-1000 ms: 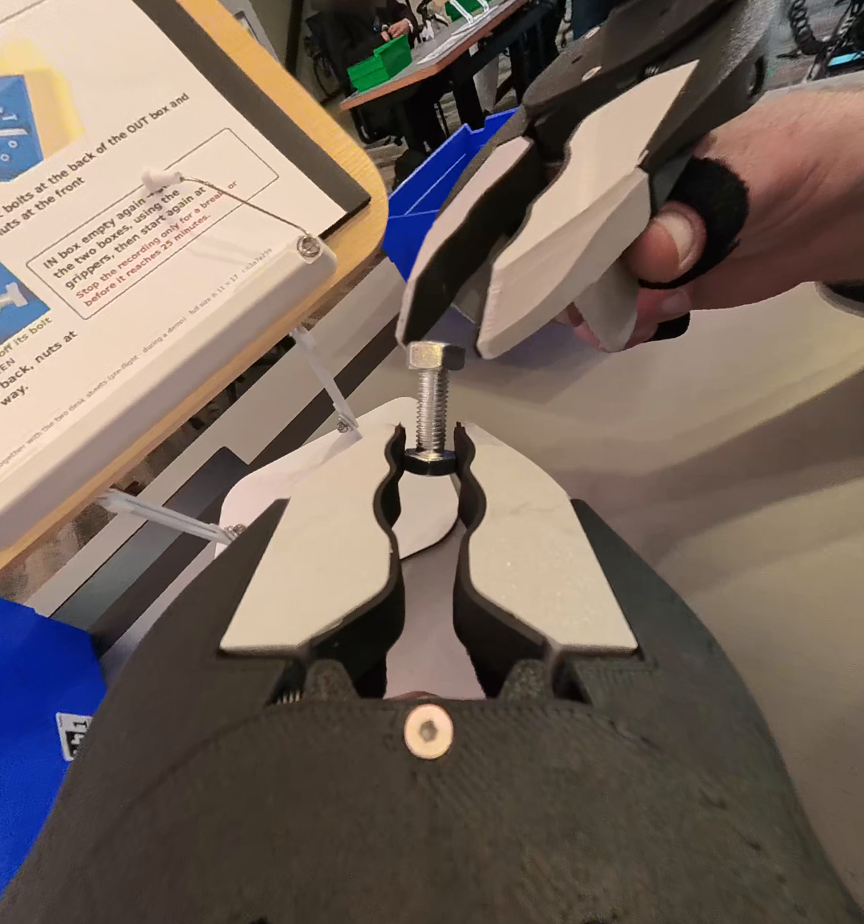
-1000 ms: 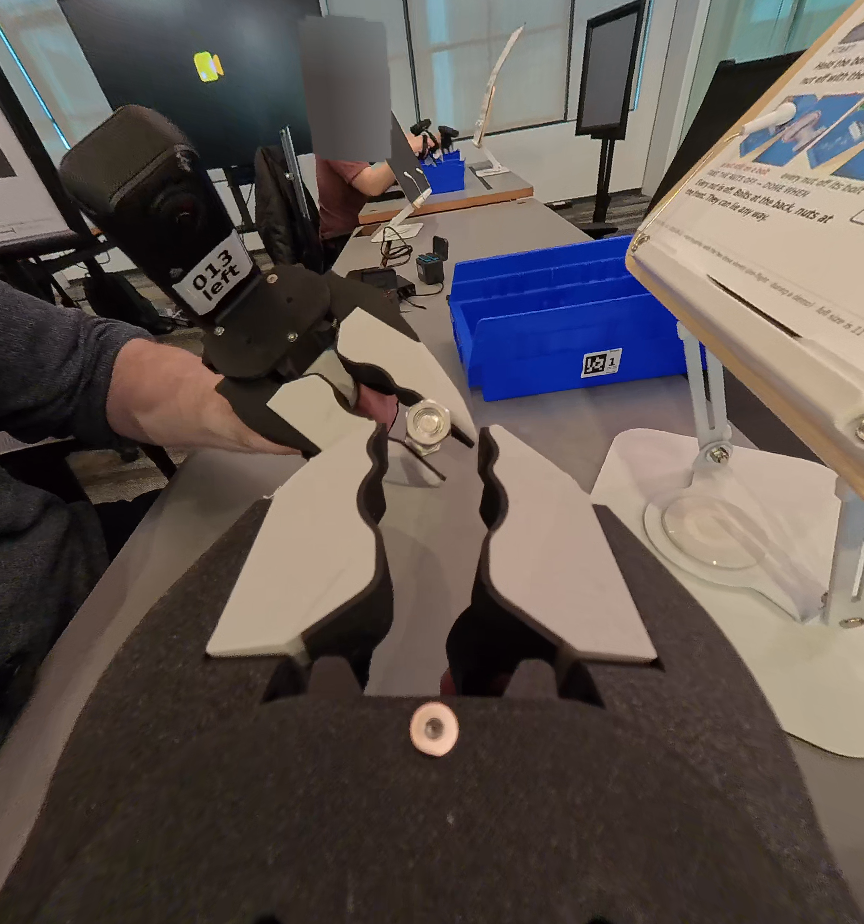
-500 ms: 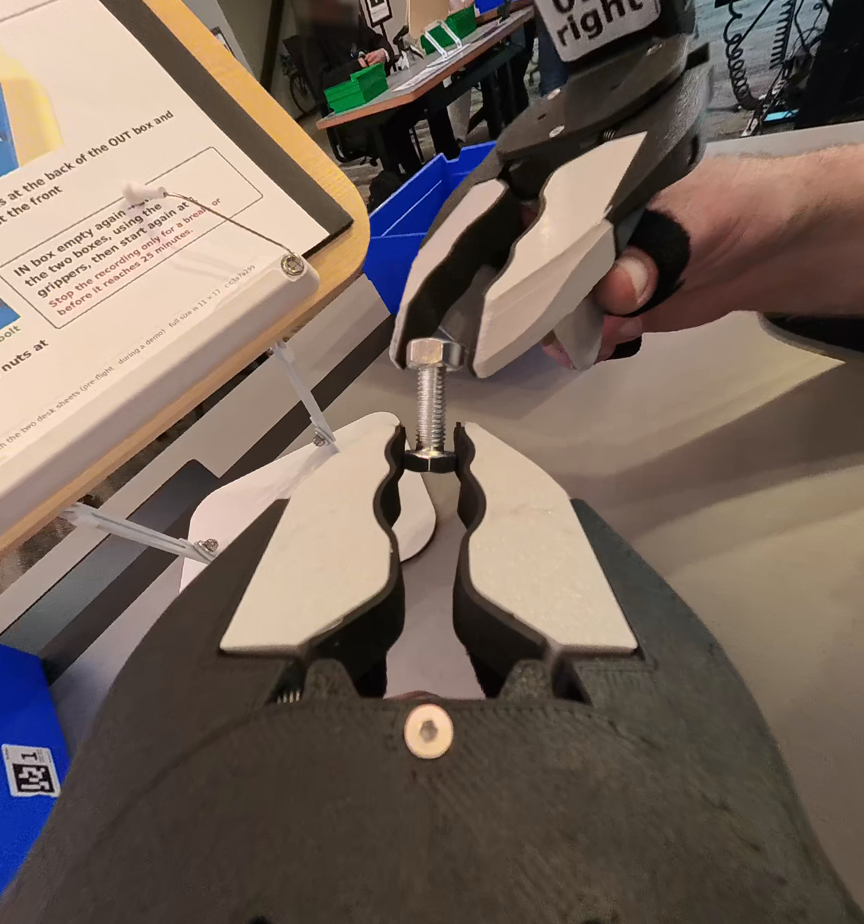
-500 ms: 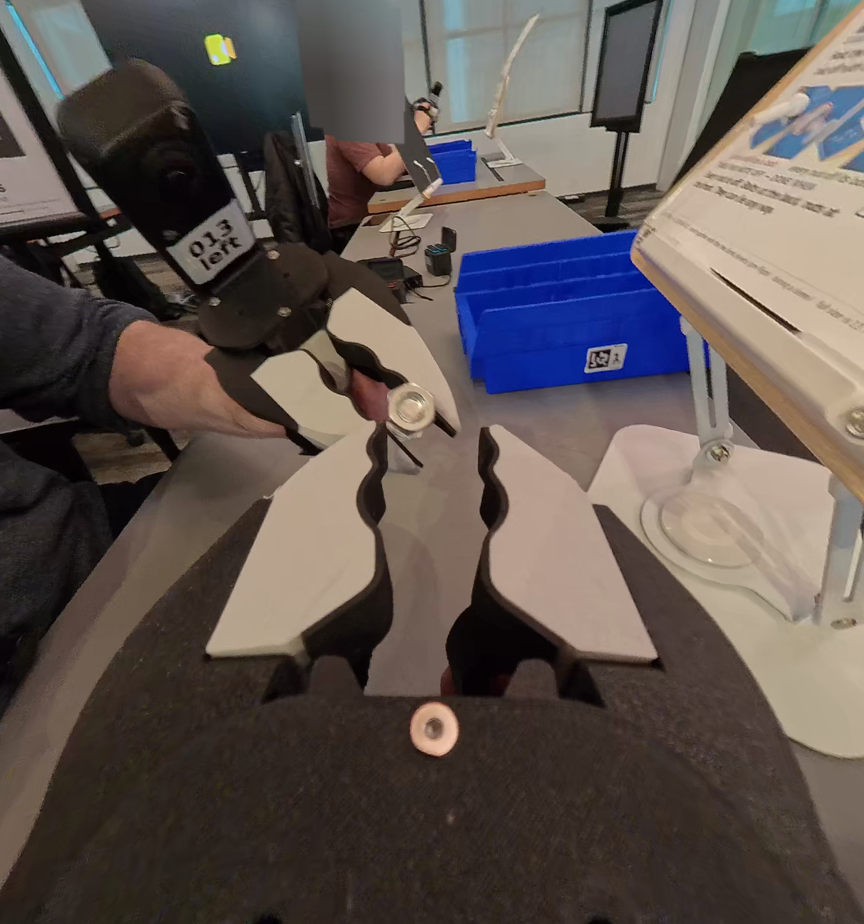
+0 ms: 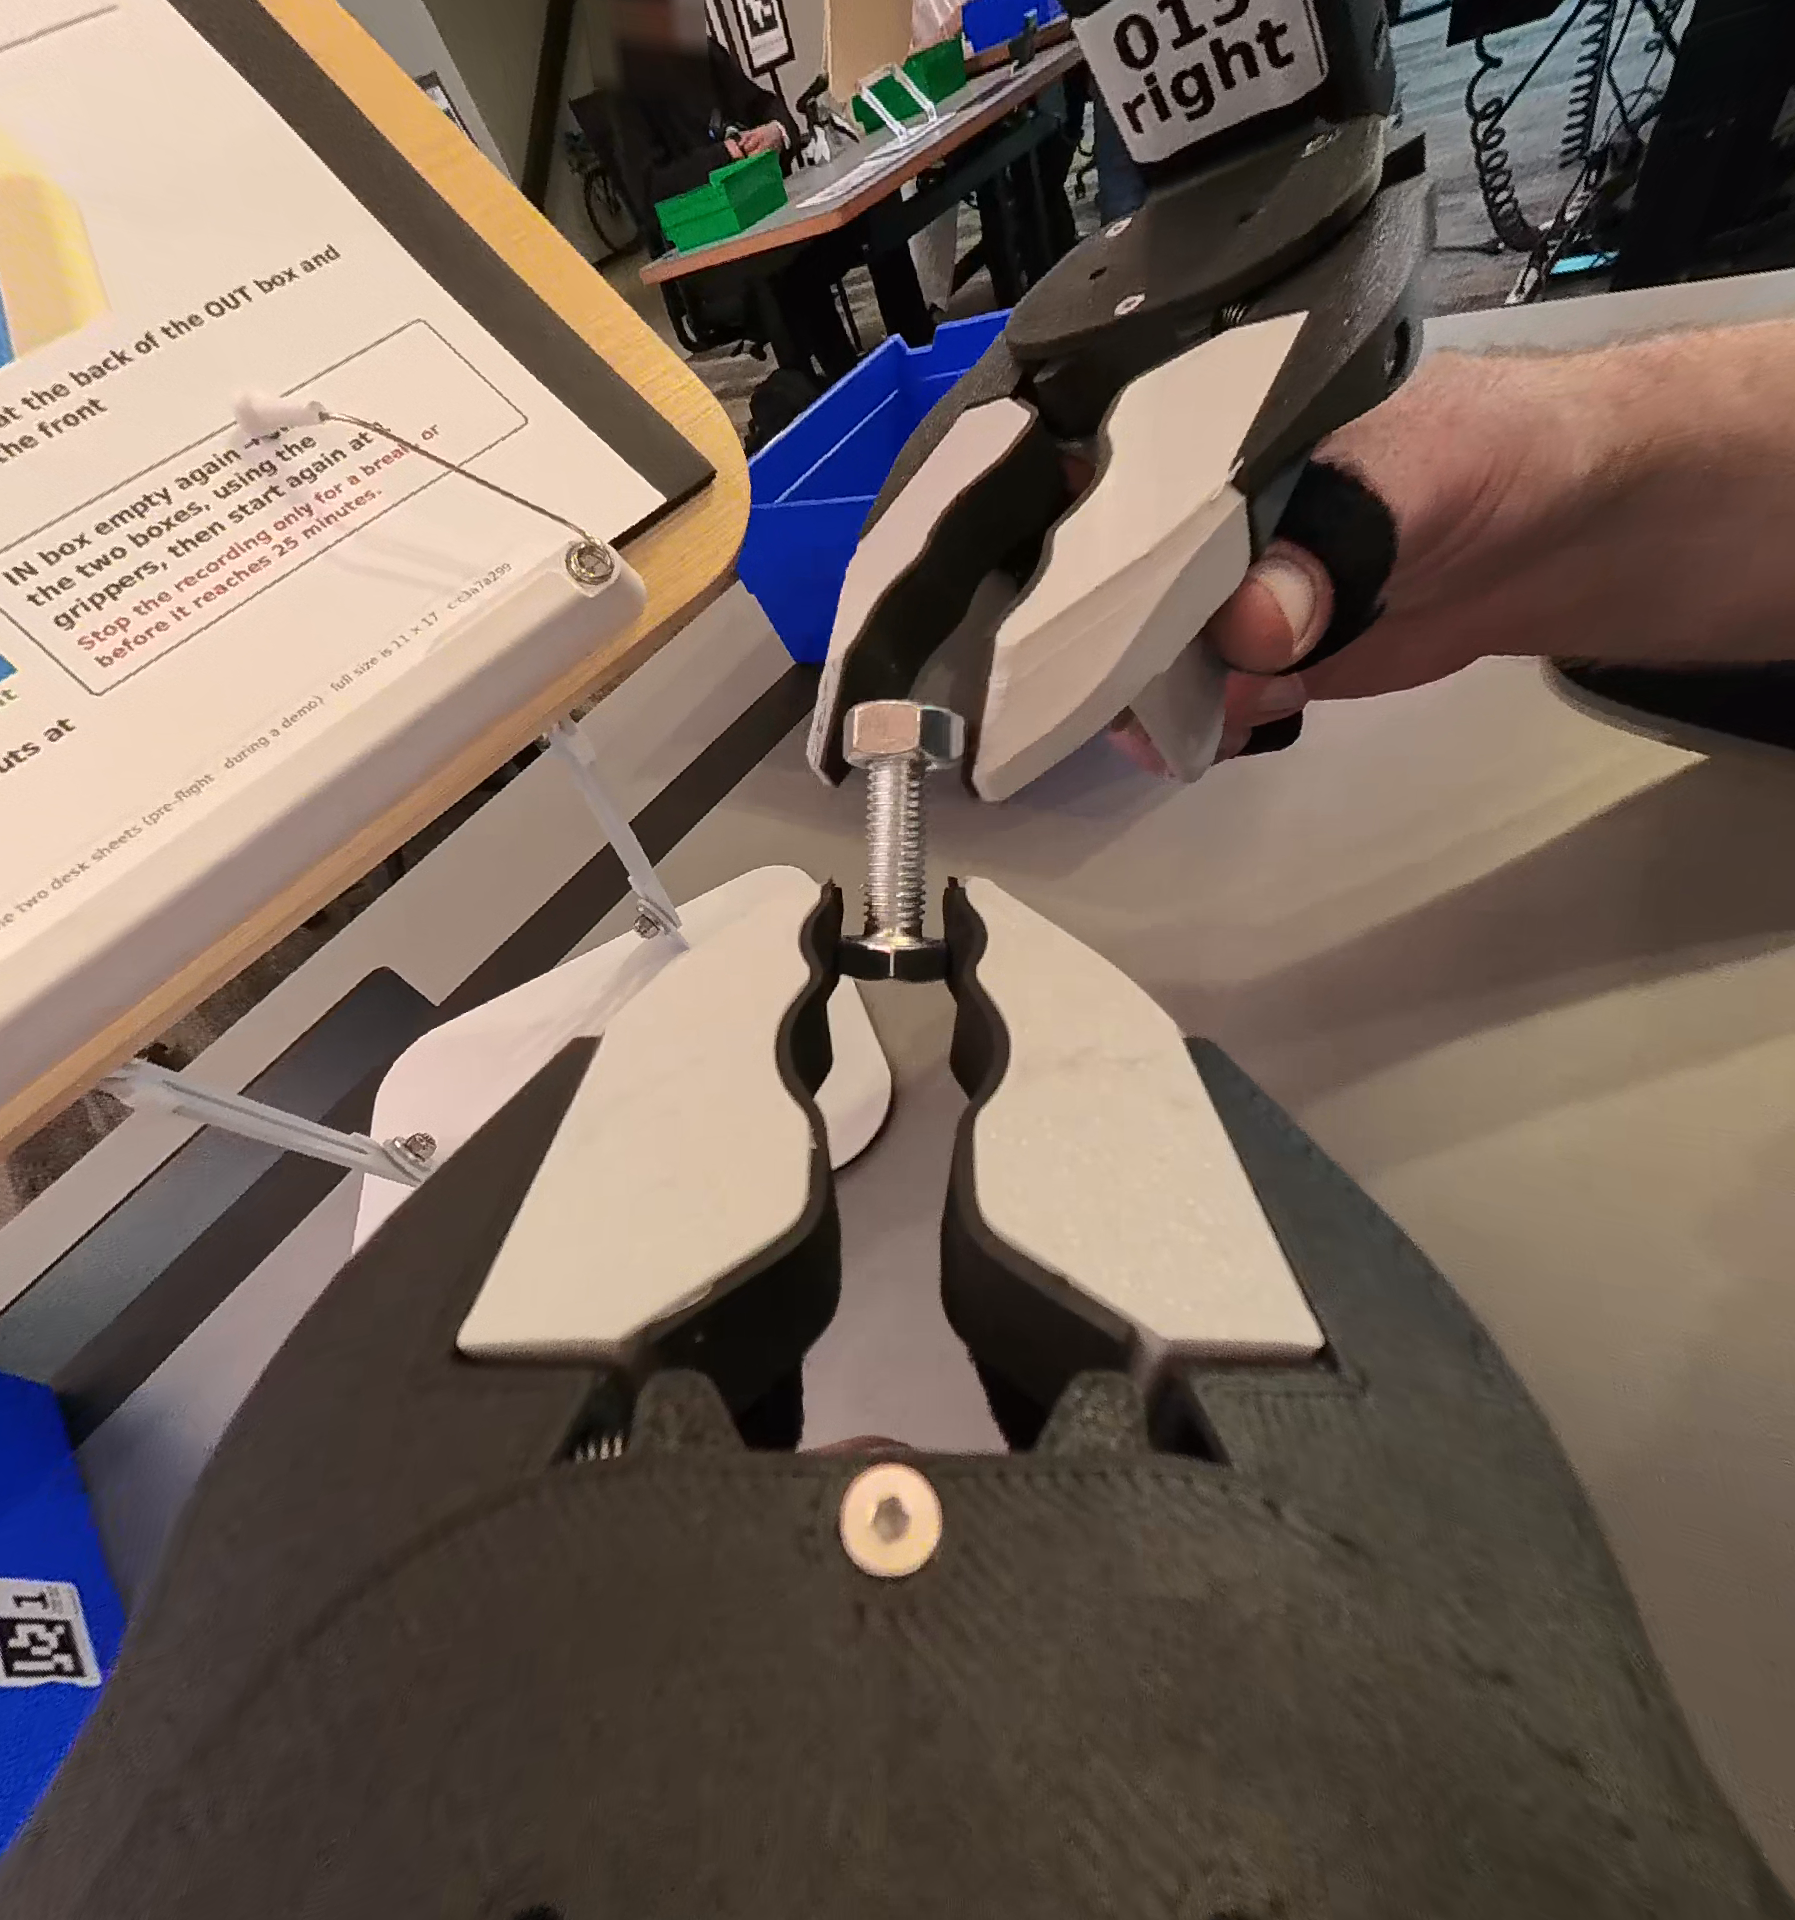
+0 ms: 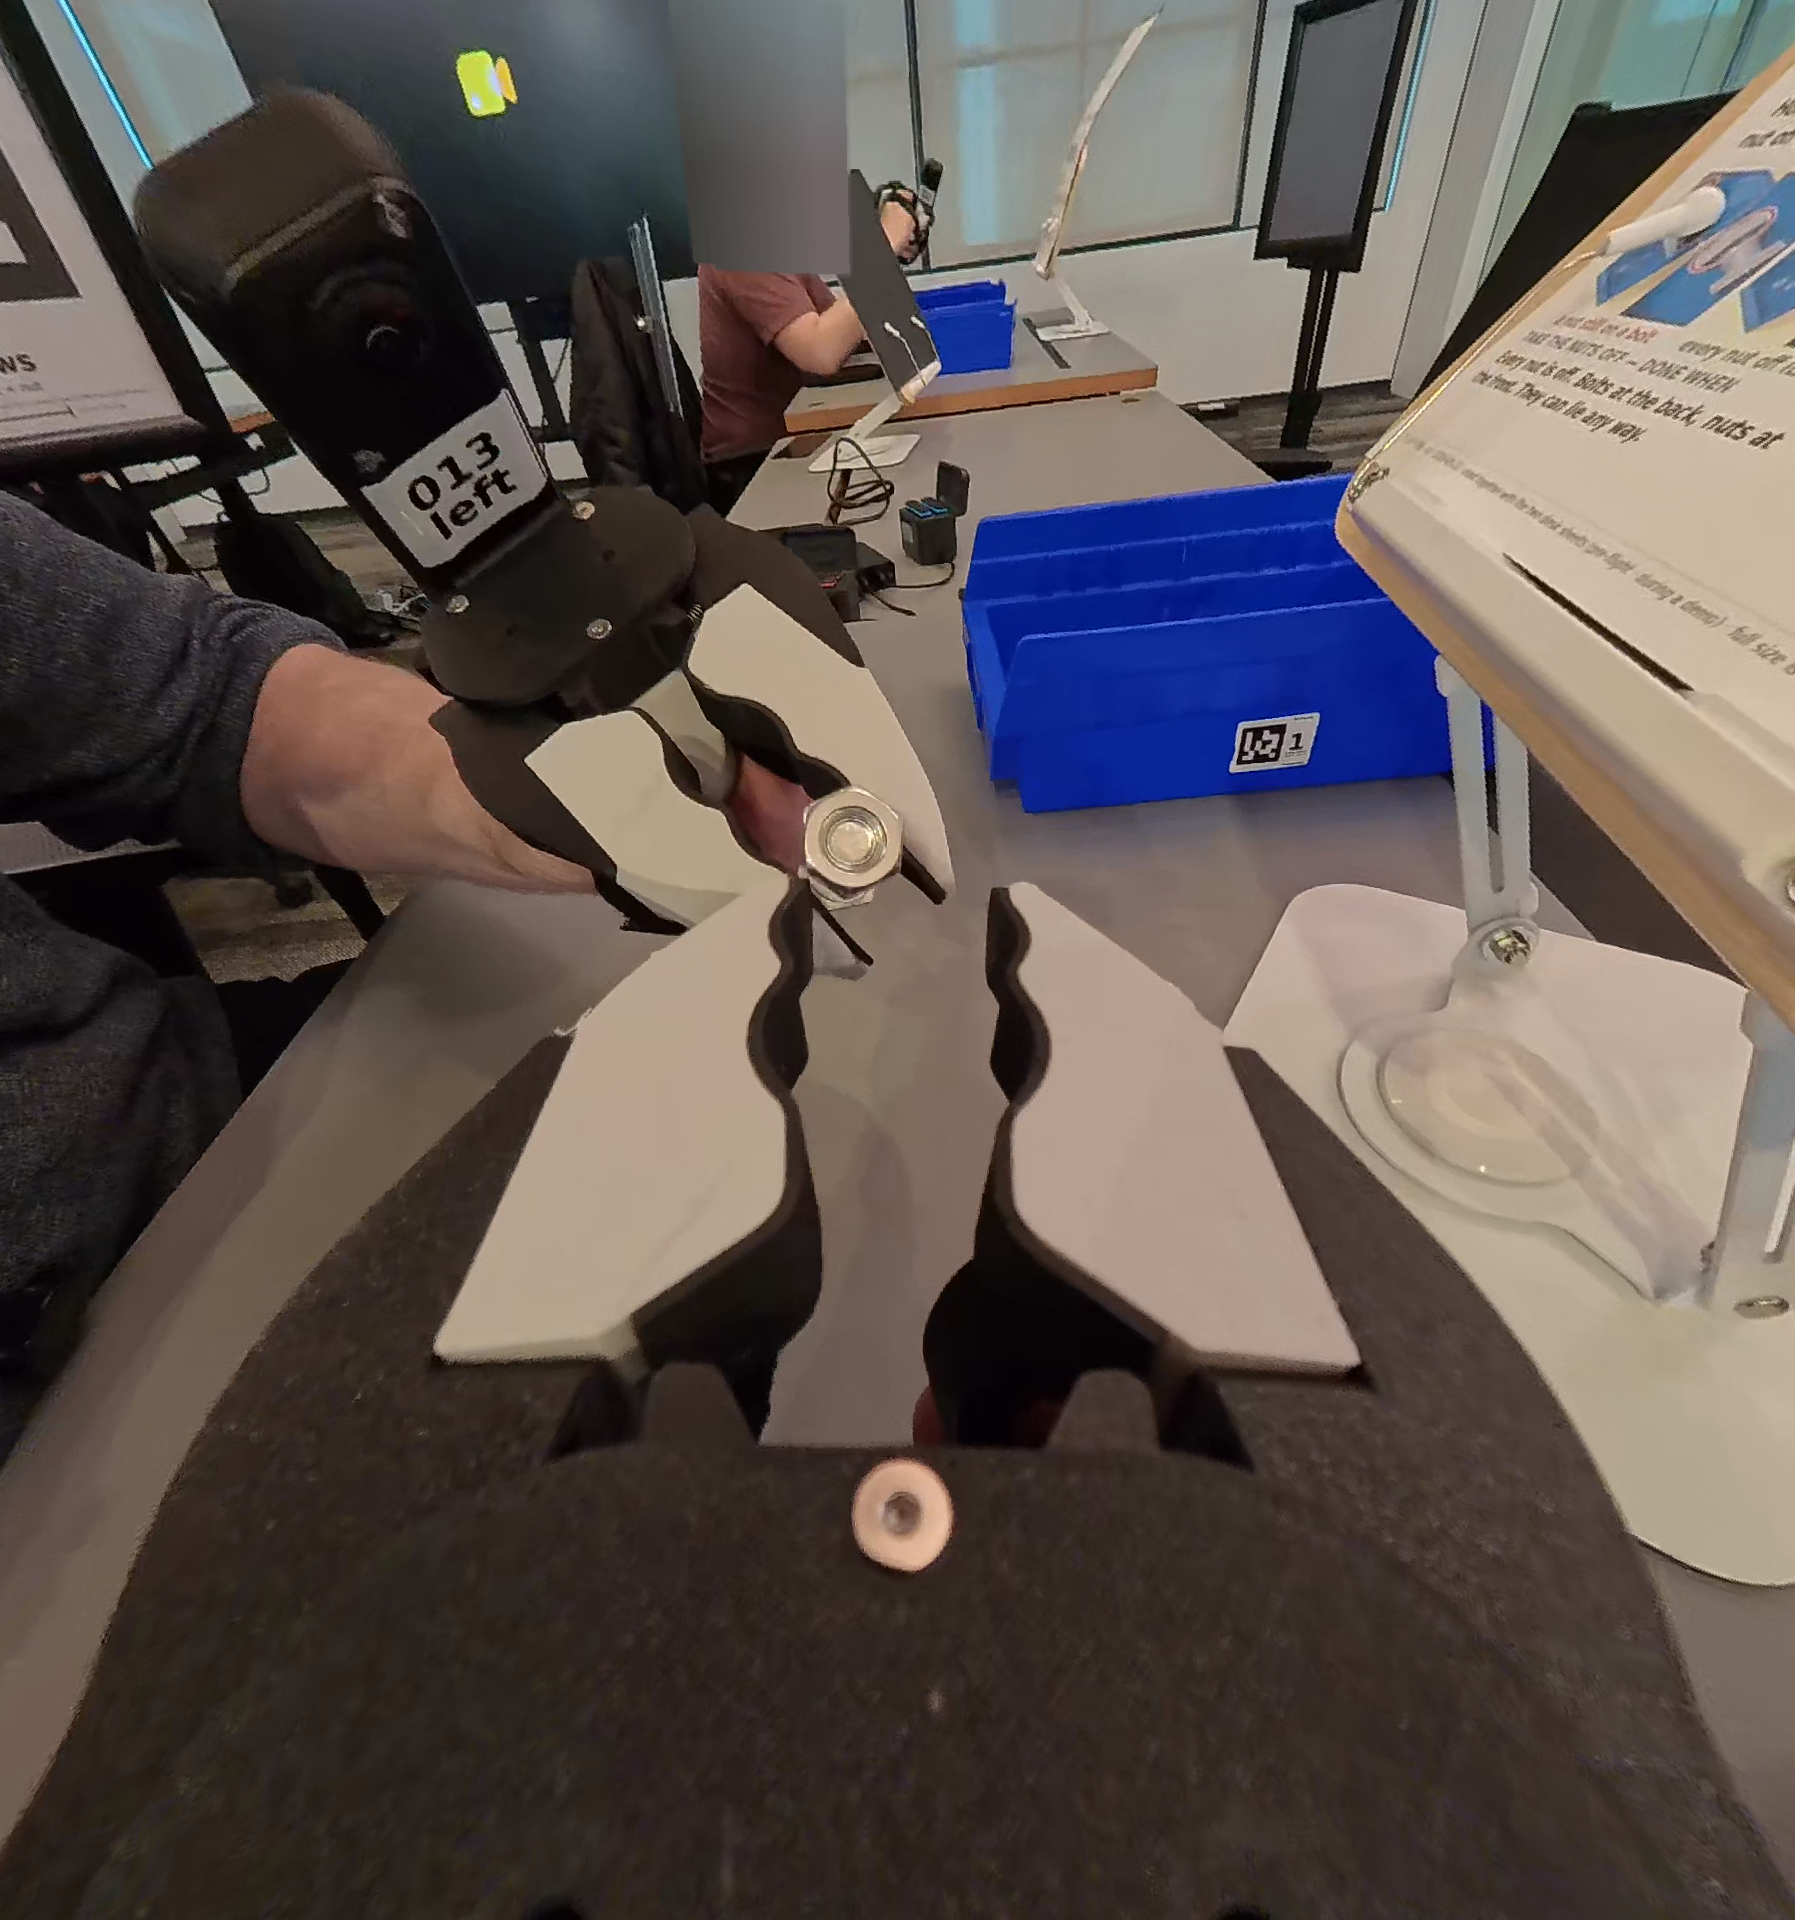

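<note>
The left claw [image 5: 893,935] is standing at a narrow opening and is gripping a silver hex nut [image 5: 893,956] near its tips; both dark inner pads are pressing on opposite flats of the nut. A silver bolt [image 5: 898,821] is sitting threaded in that nut and is standing upright above the left claw, head uppermost.

The right claw [image 5: 898,769] is reaching down from above, held by a hand [image 5: 1475,540]. Its two fingers are standing moderately apart and are flanking the bolt head. The finger on the view's left side is lying against or just beside the head; a small gap is showing between the head and the other finger, so the right claw is not clamping the bolt. In the right wrist view, the bolt head [image 6: 853,836] is appearing just beyond the tip of that claw's left finger [image 6: 784,914], off the centre of the gap.

Both claws are hovering above the grey desk [image 5: 1392,987]. A blue bin [image 6: 1205,644] is sitting on the desk beyond them, and a tilted instruction board [image 5: 249,436] on a white stand [image 6: 1495,1091] is standing just beside them.
</note>
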`<state>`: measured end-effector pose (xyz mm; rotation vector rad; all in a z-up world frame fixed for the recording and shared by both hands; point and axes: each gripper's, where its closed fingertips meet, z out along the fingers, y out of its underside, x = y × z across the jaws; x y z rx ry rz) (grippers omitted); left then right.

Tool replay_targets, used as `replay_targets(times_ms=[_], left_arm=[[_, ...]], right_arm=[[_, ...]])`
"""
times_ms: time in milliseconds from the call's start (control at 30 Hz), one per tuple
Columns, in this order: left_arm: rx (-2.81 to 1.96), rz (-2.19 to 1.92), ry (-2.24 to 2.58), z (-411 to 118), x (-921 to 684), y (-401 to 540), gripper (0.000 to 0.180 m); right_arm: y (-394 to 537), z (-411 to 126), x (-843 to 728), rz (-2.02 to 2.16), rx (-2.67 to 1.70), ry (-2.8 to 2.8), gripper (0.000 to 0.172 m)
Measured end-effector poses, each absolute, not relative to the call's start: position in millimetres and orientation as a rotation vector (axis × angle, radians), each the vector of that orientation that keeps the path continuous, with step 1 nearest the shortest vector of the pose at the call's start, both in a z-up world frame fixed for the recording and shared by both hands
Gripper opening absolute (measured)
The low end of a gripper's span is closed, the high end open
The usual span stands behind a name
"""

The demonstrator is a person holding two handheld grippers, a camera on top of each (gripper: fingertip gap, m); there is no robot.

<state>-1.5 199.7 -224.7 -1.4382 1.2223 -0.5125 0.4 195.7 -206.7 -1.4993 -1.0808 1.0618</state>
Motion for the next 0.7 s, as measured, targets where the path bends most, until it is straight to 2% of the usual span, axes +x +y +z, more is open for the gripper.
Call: replay_targets(times_ms=[200,500,700], left_arm=[[-1.435,-0.457,1.247,-230,-1,201,0.018],[-1.432,-0.392,1.296,-235,-2,202,0.019],[-1.528,-0.726,1.399,-234,0,185,0.018]], right_arm=[[190,-201,-3,1.086,-1.485,-1.084,0.033],[191,-208,-5,1.061,-1.527,-1.093,0.018],[179,-204,-5,0.951,-1.434,-1.241,0.017]])
